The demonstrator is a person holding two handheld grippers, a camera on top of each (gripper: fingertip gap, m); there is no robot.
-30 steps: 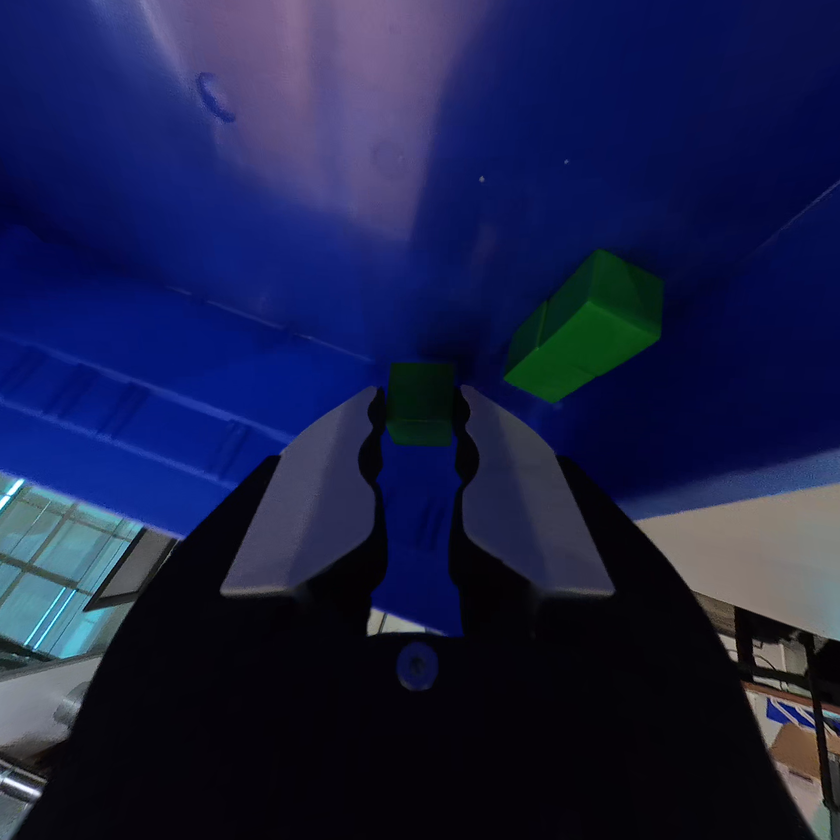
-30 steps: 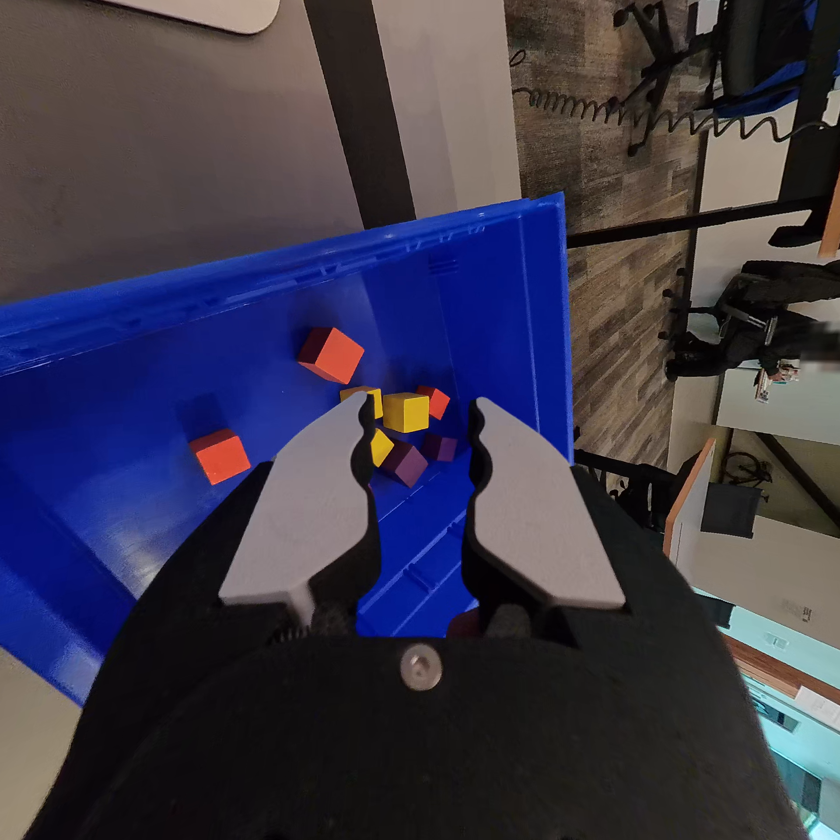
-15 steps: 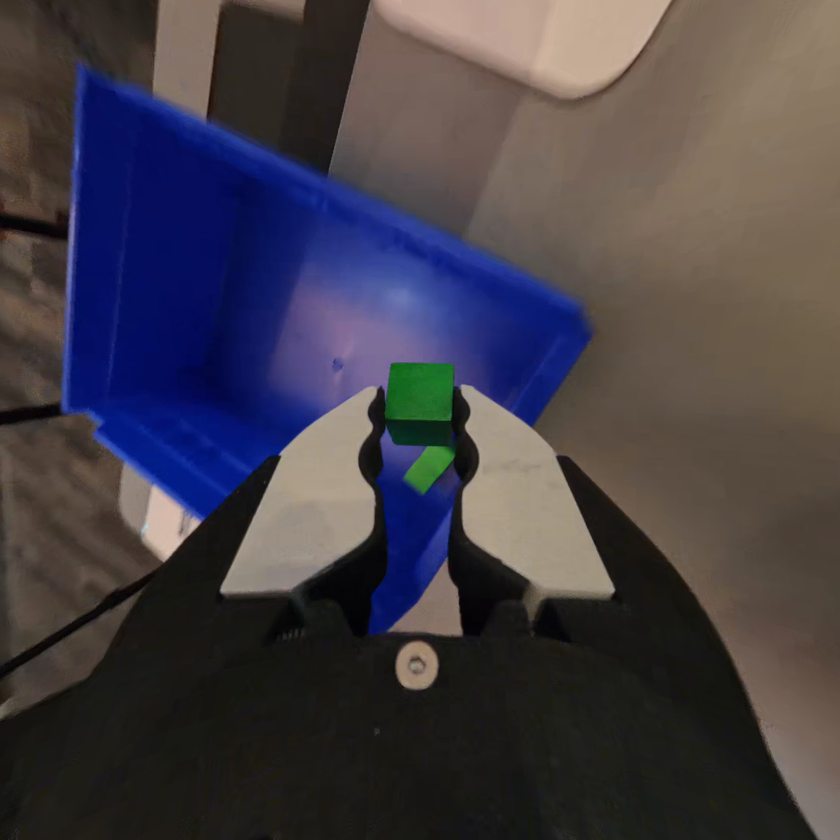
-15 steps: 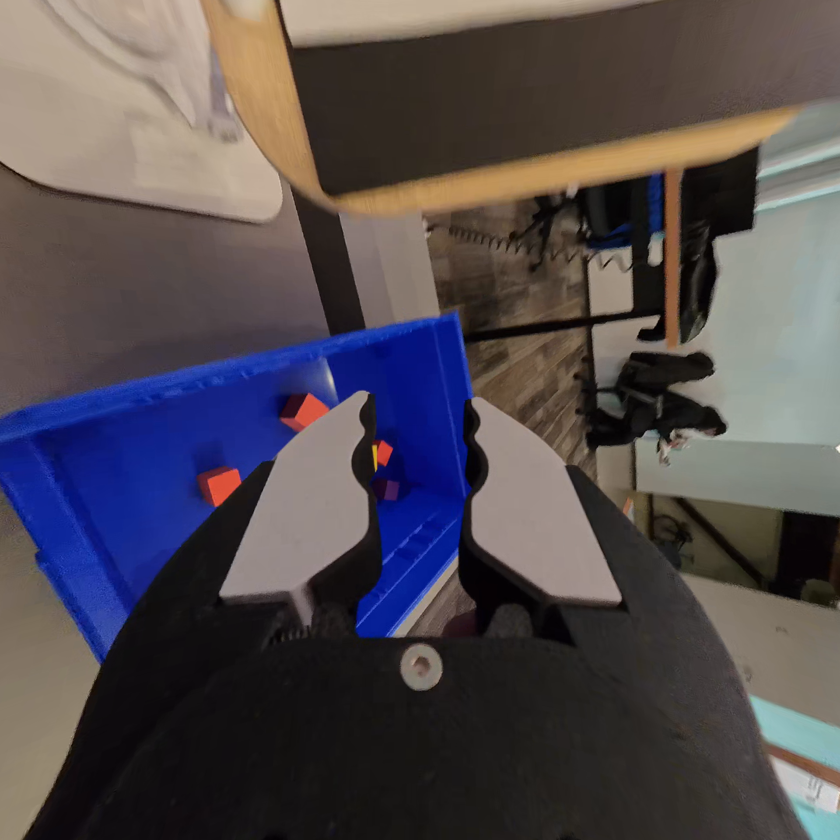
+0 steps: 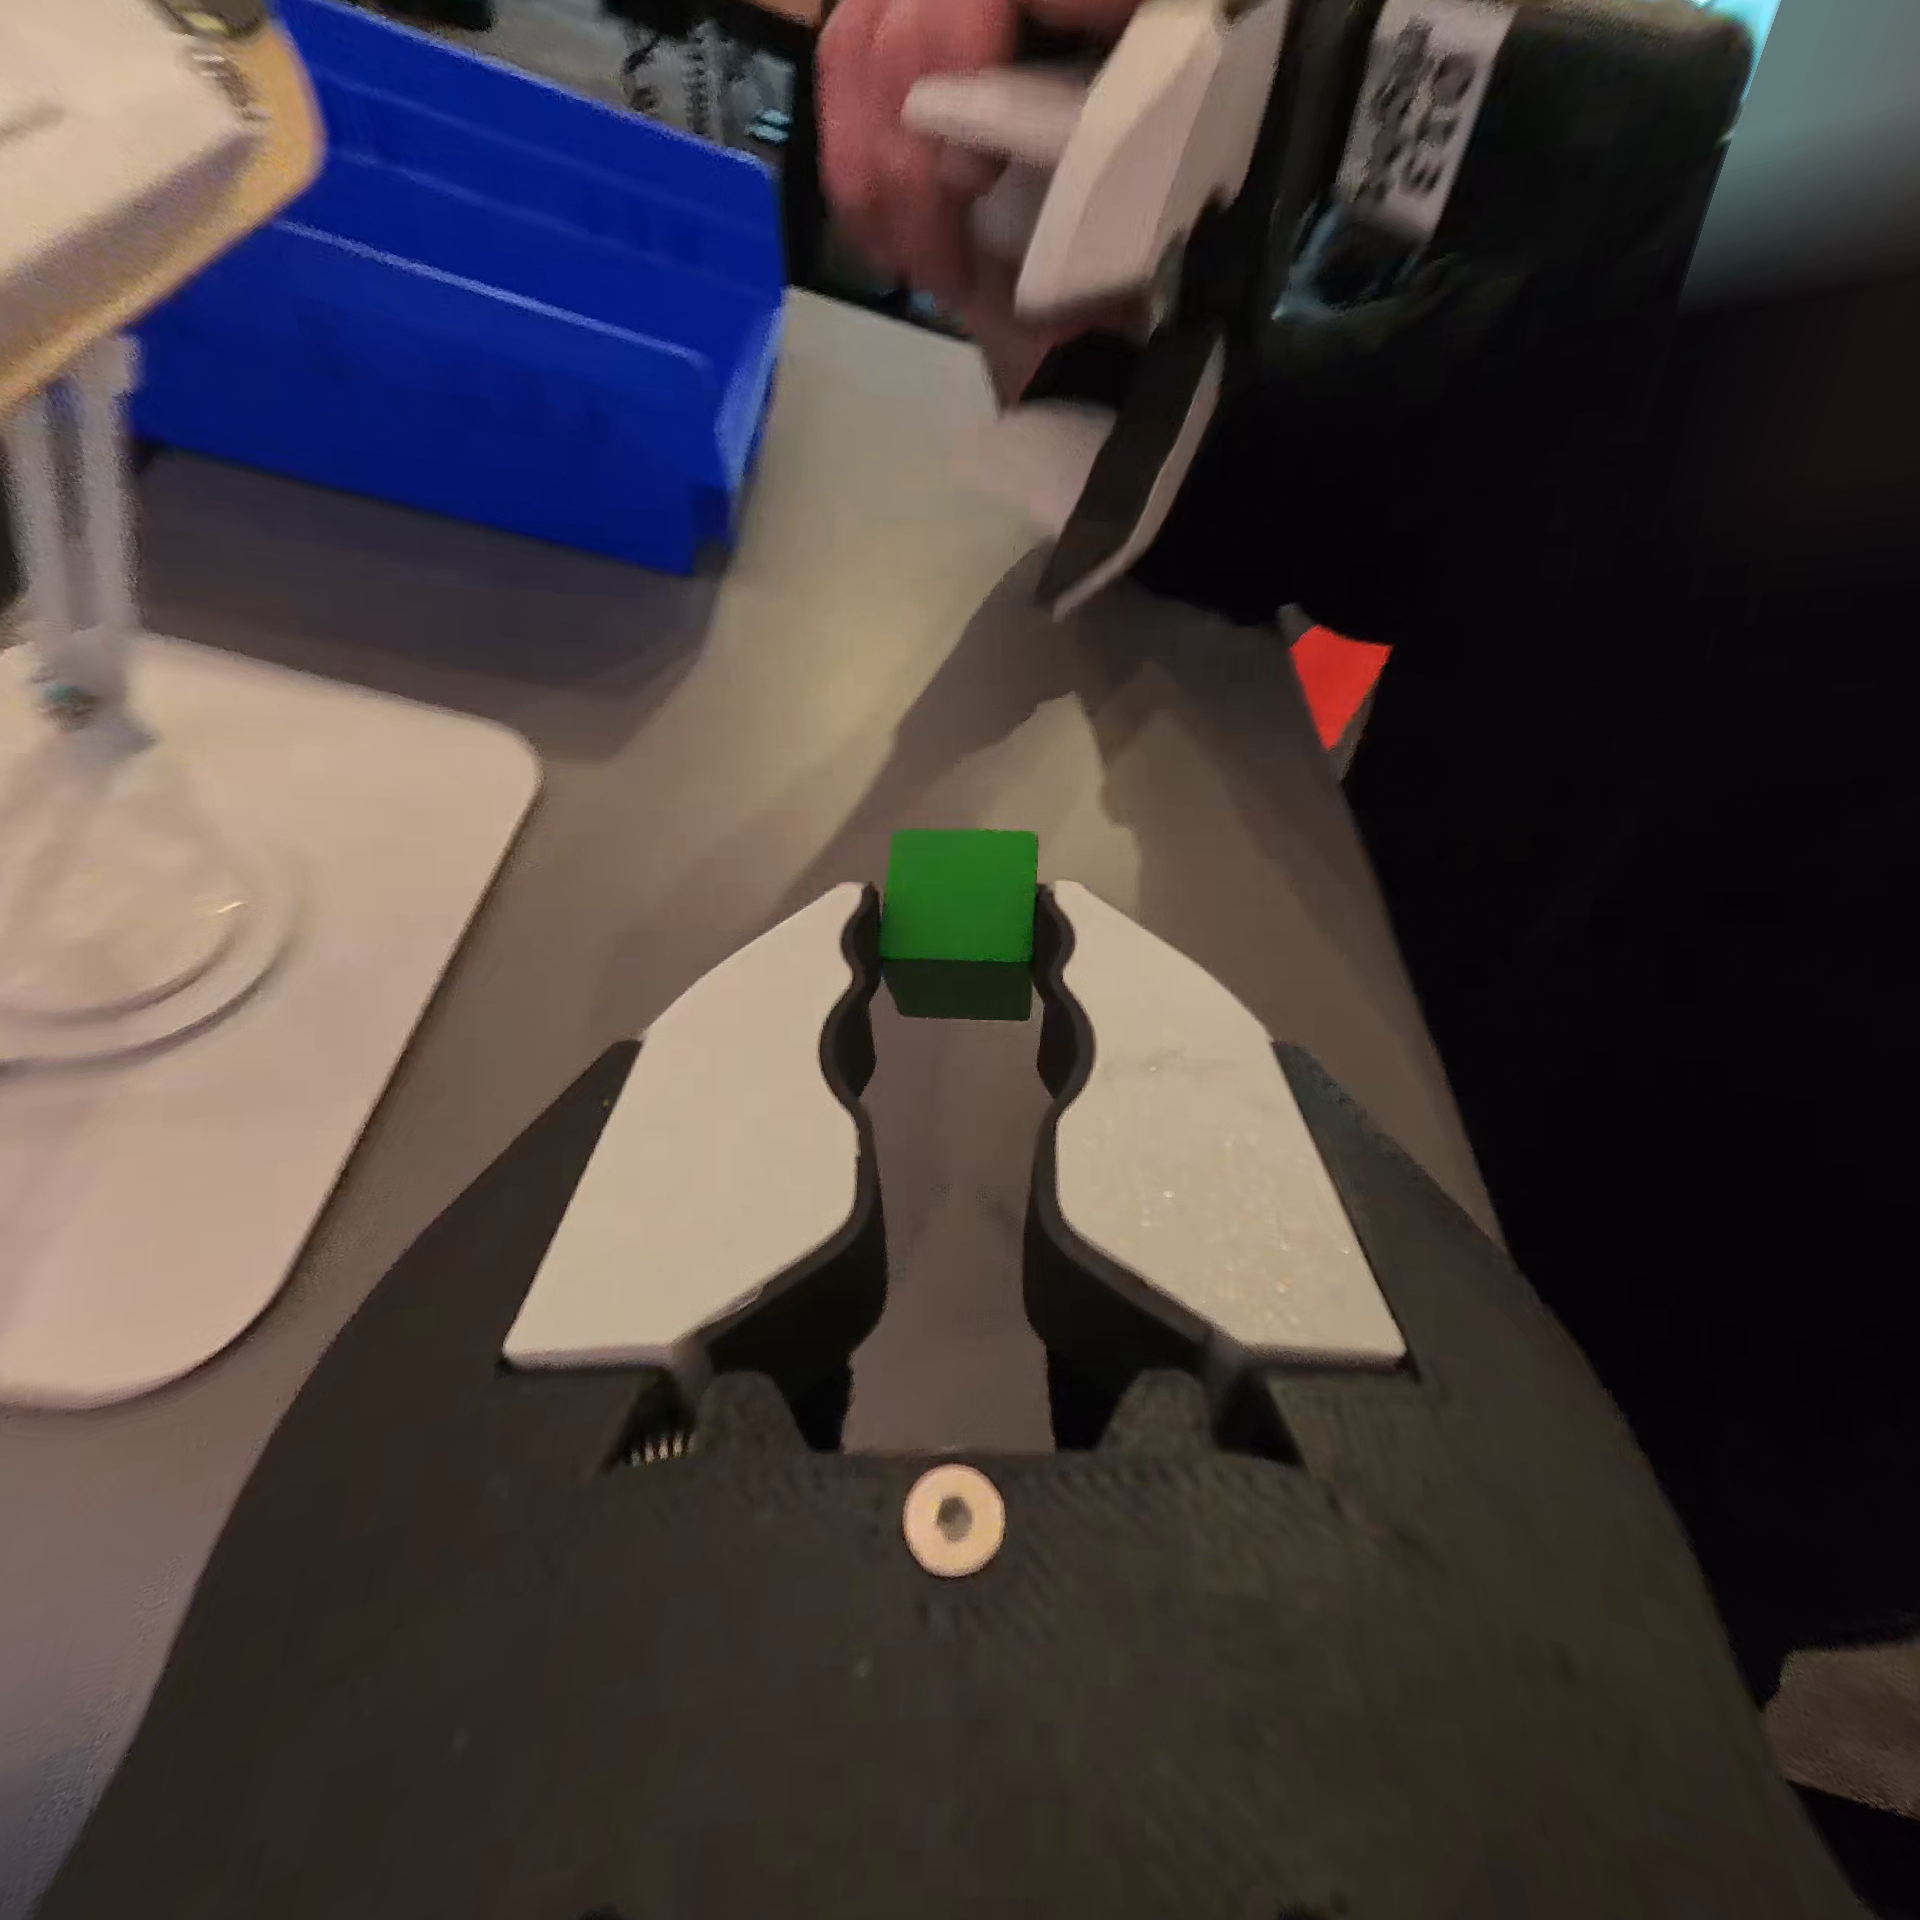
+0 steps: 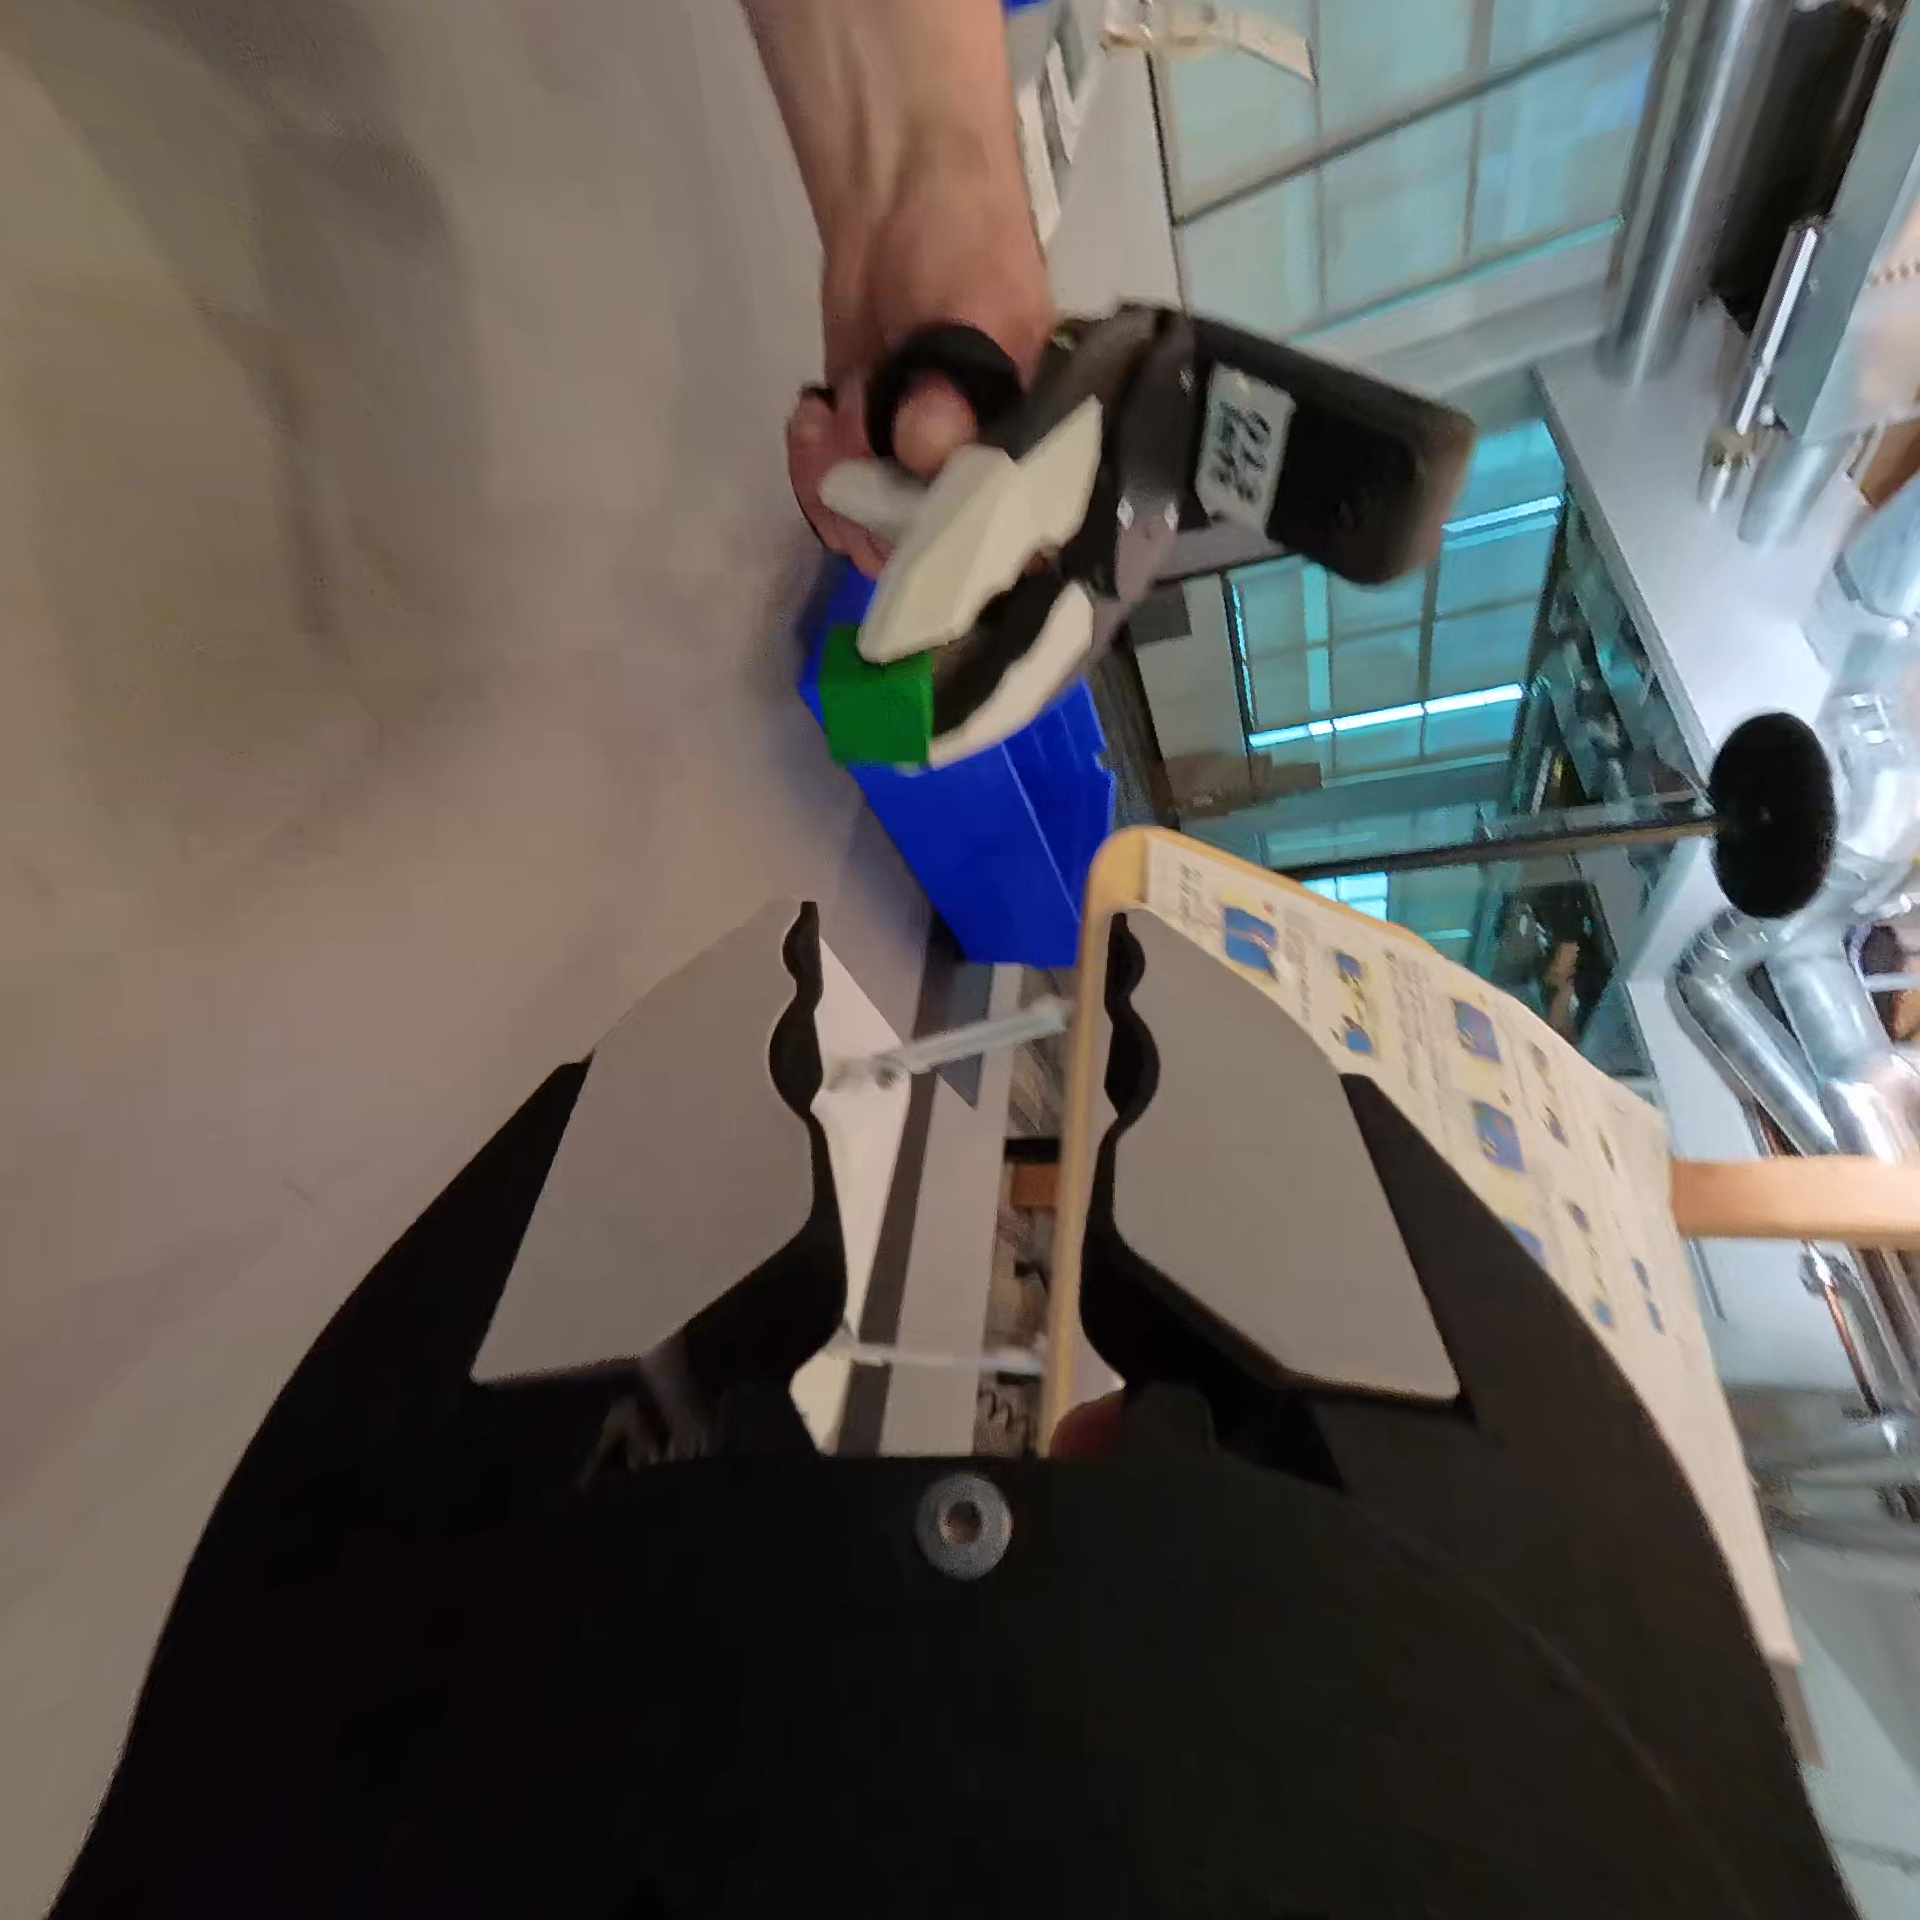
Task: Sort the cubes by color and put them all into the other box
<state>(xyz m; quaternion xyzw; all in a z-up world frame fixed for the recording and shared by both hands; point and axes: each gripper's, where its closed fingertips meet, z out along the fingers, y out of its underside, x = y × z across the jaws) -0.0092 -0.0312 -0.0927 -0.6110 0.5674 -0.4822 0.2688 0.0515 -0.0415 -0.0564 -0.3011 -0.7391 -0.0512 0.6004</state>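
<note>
The green cube (image 5: 959, 906) is being carried clamped in the left gripper (image 5: 957, 935) — now lifted clear of the blue box (image 5: 468, 343); the right gripper (image 6: 961, 992) is being held open, empty.

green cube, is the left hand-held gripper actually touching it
Touching. In the left wrist view the green cube sits pinched between both fingertips of the left hand-held gripper, with no gap on either side.

Left claw (image 5: 958, 906) swung from blue box (image 5: 457, 343) interior — out over grey table (image 5: 727, 665), right claw (image 6: 961, 940) jaws wider.
</note>
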